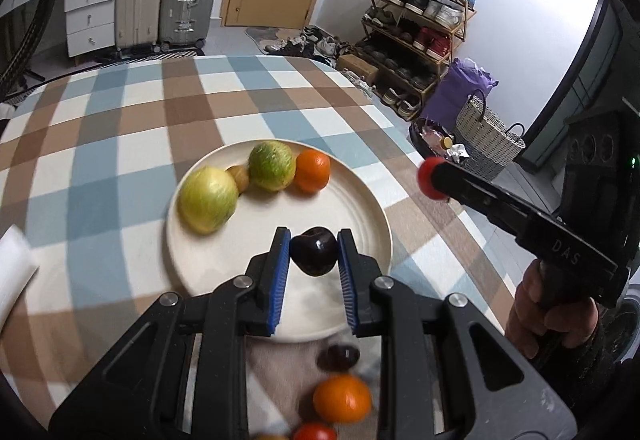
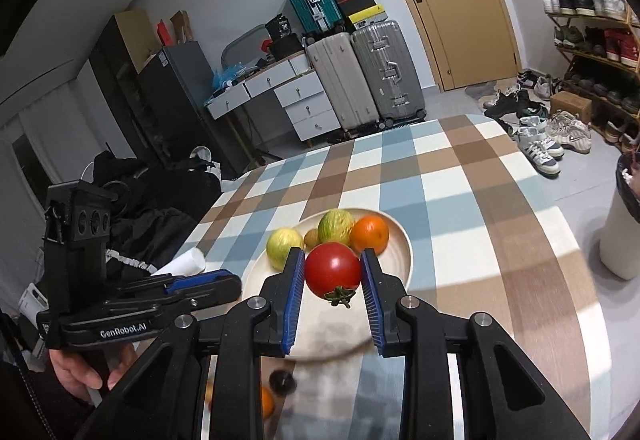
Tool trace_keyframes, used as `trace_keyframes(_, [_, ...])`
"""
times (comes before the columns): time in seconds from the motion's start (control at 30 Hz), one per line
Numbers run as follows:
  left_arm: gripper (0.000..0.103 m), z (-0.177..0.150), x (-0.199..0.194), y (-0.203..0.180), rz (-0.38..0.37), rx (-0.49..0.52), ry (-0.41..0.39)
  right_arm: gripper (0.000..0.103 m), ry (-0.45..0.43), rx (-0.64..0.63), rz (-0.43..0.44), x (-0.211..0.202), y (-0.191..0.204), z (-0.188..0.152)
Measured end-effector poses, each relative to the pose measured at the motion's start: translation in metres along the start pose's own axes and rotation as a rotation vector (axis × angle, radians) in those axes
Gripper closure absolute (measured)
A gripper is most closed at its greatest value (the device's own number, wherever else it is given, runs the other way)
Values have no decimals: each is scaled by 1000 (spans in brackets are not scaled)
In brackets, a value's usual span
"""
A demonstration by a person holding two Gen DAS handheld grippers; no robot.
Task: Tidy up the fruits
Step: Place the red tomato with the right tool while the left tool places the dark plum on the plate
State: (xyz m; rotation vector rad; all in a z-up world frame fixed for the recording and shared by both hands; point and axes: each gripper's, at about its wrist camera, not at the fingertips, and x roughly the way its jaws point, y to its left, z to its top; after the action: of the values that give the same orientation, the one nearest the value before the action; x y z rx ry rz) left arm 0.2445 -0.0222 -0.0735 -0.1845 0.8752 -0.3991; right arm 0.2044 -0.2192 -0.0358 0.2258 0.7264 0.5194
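Fruits are mid-transfer: a dark plum [image 1: 313, 251] clamped in the left jaws and a tomato [image 2: 333, 270] in the right hang above the plate [image 1: 360, 196], so lower each onto bare plate, clear of the orange [image 1: 312, 171], before releasing.

The plate [image 1: 372, 216] rests on the desk [image 1: 120, 128], at centre frame in the left wrist view. Four fruits lie in a row across the plate's upper part: a melon [image 1: 207, 199] at left, a kiwi [image 1: 238, 177] touching it, a second melon [image 1: 272, 165], then an orange [image 1: 313, 171] at right. Below the plate's lower rim, on the desk, lie a plum [image 1: 338, 357], a second orange [image 1: 342, 398] and a tomato [image 1: 315, 432].
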Motion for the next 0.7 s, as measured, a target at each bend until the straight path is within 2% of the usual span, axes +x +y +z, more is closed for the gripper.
trace_keyframes(0.23, [82, 13, 59, -5, -36, 16, 62, 74, 22, 34, 15, 38, -22, 24])
trace_keyframes(0.37, [82, 21, 85, -7, -57, 14, 85, 74, 78, 67, 21, 66, -38, 28])
trace_keyframes(0.7, [82, 21, 121, -8, -88, 8, 140, 74, 178, 69, 2, 107, -56, 20])
